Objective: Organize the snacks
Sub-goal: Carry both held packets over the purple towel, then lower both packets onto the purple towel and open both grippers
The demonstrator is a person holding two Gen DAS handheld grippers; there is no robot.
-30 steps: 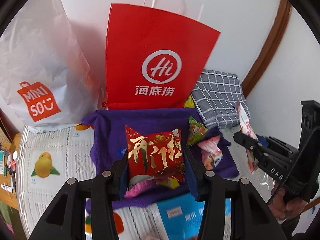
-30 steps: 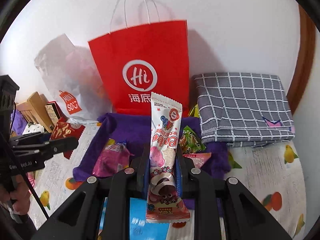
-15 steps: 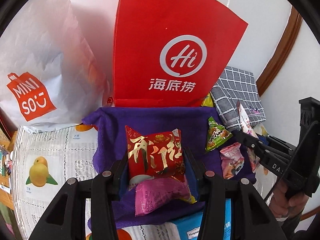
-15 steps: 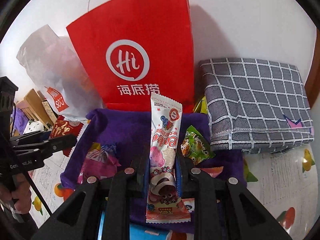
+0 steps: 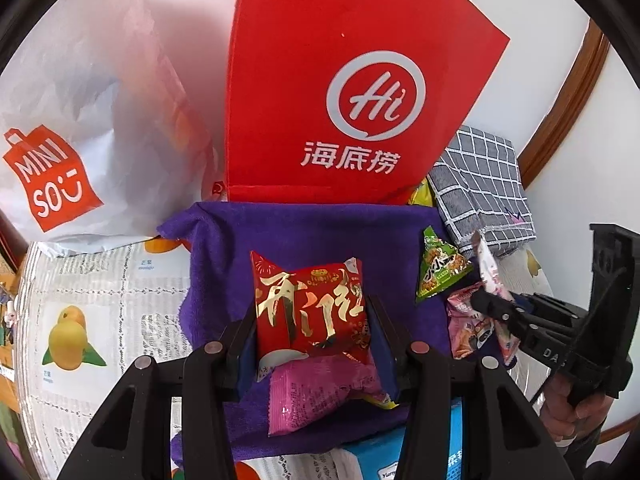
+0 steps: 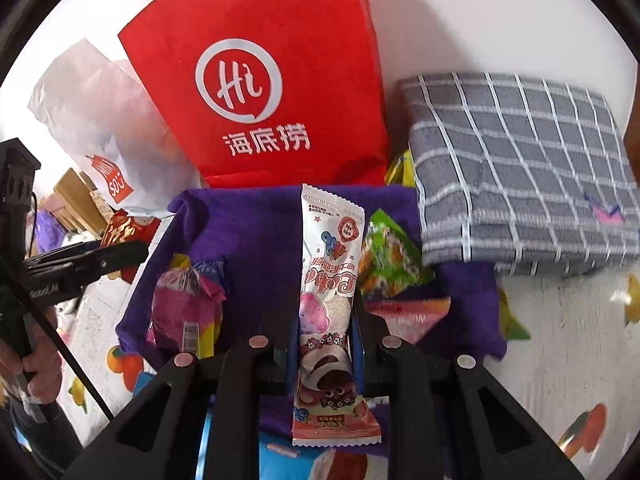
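Your left gripper [image 5: 312, 320] was clamped on a red packet [image 5: 310, 304] above the purple cloth [image 5: 304, 232]. Your right gripper [image 6: 324, 328] gripped a long white bar [image 6: 328, 280]. Neither was placed; a pink pack [image 6: 184, 308] and green pack [image 6: 388, 260] already lay there.

Both grippers have sunk nearer the purple cloth [image 5: 304, 232] — the red bag [image 5: 340, 80] looms larger, its handles now out of frame

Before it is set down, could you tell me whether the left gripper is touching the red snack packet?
Touching: the left wrist view shows the left gripper with both fingers pressed against the red snack packet's sides.
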